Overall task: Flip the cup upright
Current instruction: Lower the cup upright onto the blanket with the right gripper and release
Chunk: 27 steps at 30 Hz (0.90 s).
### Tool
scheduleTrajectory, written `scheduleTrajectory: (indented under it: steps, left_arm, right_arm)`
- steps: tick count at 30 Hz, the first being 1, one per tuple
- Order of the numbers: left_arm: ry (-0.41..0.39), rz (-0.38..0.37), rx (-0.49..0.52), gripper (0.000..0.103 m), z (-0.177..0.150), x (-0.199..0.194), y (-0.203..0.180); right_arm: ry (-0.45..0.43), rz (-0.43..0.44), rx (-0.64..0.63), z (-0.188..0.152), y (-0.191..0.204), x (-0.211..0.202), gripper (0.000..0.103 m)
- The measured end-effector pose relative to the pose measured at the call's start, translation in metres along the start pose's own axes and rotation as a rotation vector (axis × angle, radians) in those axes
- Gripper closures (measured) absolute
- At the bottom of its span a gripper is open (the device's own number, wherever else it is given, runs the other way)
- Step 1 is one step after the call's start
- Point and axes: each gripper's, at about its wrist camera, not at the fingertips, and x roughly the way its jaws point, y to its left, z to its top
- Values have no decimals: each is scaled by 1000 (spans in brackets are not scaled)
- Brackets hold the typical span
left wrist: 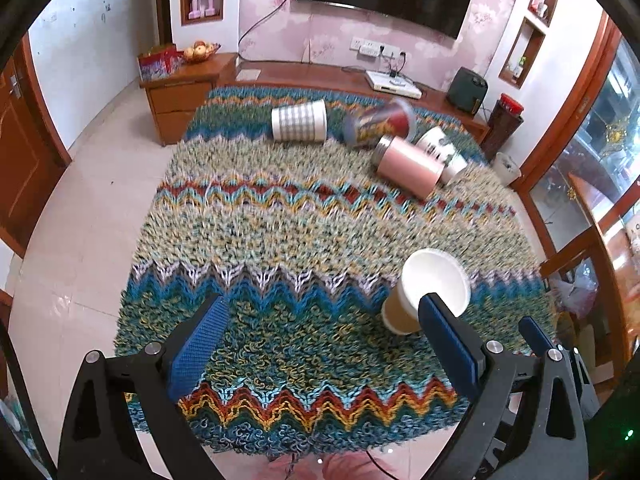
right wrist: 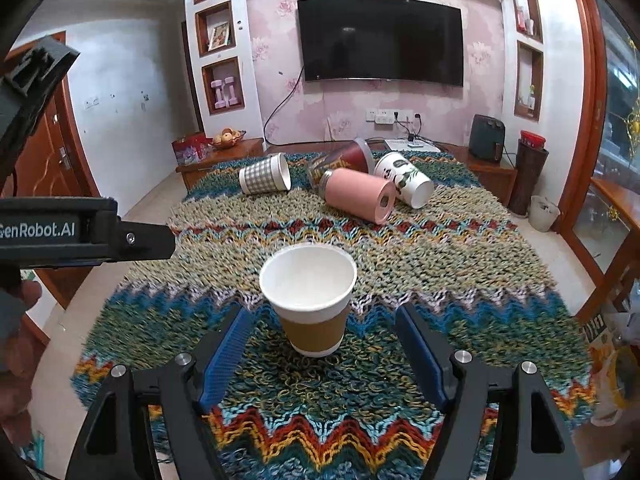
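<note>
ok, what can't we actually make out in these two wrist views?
- Red-and-blue cup: motion-blurred in the left wrist view, print unreadable; in the right wrist view the pink tumbler covers its lower side.
- Paper cup: the left gripper finger hides part of its rim and sleeve in the left view.
- Panda cup: mostly behind the tumbler there.
- Shelf items: too small.

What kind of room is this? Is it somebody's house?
Most likely a home living room. A big flat television hangs on pink flowered wallpaper above a low wooden cabinet, a fruit bowl sits on a side cabinet, and cups lie on a shaggy zigzag cloth.
</note>
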Motion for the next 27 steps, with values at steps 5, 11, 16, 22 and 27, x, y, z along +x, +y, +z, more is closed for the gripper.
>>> scheduleTrajectory:
  steps: [5, 11, 16, 22, 27]
  left_arm:
    - [-14, 14, 24, 6, 16, -29, -8]
    - [10, 46, 38, 6, 23, -51, -9]
    - [38, 78, 28, 6, 27, -60, -8]
    - [44, 120, 22, 6, 39, -72, -14]
    - [7, 115, 19, 6, 50, -90, -25]
  right_arm:
    - [31, -11, -9, 32, -4, -21, 27]
    - [105, -25, -52, 63, -4, -40, 27]
    - [163, -23, -74, 77, 0, -46, 27]
    - [225, -2, -87, 97, -2, -46, 27]
    - [261, 24, -76, 122, -3, -50, 27]
